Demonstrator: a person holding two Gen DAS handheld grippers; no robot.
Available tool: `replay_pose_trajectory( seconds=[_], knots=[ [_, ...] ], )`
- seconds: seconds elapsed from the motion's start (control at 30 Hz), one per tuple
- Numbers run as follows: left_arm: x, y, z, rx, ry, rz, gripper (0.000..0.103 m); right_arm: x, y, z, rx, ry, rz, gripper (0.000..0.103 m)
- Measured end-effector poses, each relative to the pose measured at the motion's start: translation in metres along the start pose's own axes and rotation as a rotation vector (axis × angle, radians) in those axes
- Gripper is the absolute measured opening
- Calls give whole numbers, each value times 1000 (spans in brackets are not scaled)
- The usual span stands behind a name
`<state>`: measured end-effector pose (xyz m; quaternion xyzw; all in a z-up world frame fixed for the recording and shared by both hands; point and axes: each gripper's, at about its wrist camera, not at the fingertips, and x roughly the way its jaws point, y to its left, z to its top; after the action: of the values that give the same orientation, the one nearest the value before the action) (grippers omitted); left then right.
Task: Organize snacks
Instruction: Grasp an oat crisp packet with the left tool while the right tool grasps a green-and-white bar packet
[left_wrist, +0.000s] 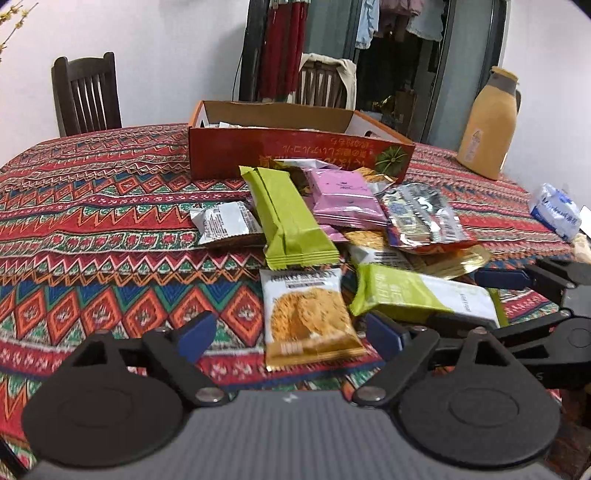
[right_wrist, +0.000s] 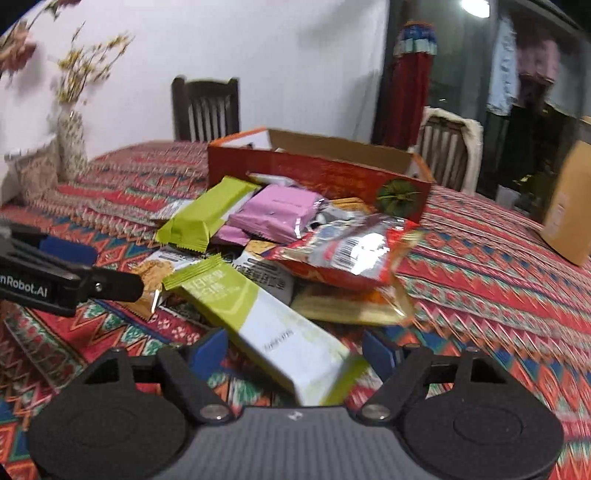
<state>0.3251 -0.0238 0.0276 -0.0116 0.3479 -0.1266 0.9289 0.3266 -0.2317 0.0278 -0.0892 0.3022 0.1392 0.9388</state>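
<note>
Snacks: packets heaped on the patterned tablecloth, at 6 o'clock of the red box.
Box contents: mostly hidden behind its near wall.
Left gripper: jaws apart, biscuit packet lying between, untouched.
Right gripper: jaws apart astride green-and-white bar; contact blurred.
Flask: at 2 o'clock, cut off in right view.

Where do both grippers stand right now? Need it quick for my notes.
Left gripper: open, the golden cookie packet between its fingers, not gripped.
Right gripper: open, the green and white bar between its fingers, not gripped.
</note>
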Motion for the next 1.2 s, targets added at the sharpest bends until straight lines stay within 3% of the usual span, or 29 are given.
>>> replay_pose_trajectory(
  seconds=[0.23, 0.3, 0.37, 0.5, 0.83, 1.03, 1.2],
  knots=[
    [21, 2, 7, -6, 25, -8, 80, 23, 3, 17, -44, 28, 77, 62],
    [24, -1, 8, -2, 14, 4, 72, 25, -1, 16, 5, 25, 99, 60],
    [24, -4, 8, 3, 6, 17, 53, 23, -4, 13, 41, 24, 97, 55],
    [16, -8, 1, 12, 1, -9, 51, 8, -5, 3, 80, 30, 78, 40],
    [-6, -18, -14, 20, 10, -48, 42, -12, -10, -17, 160, 8, 102, 43],
    [-29, -16, -23, -7, -12, -68, 41, -8, -4, -14, 178, -14, 95, 37],
    [-49, -15, -30, -4, -19, -65, 41, -32, 7, -28, 188, -39, 98, 37]
  ],
)
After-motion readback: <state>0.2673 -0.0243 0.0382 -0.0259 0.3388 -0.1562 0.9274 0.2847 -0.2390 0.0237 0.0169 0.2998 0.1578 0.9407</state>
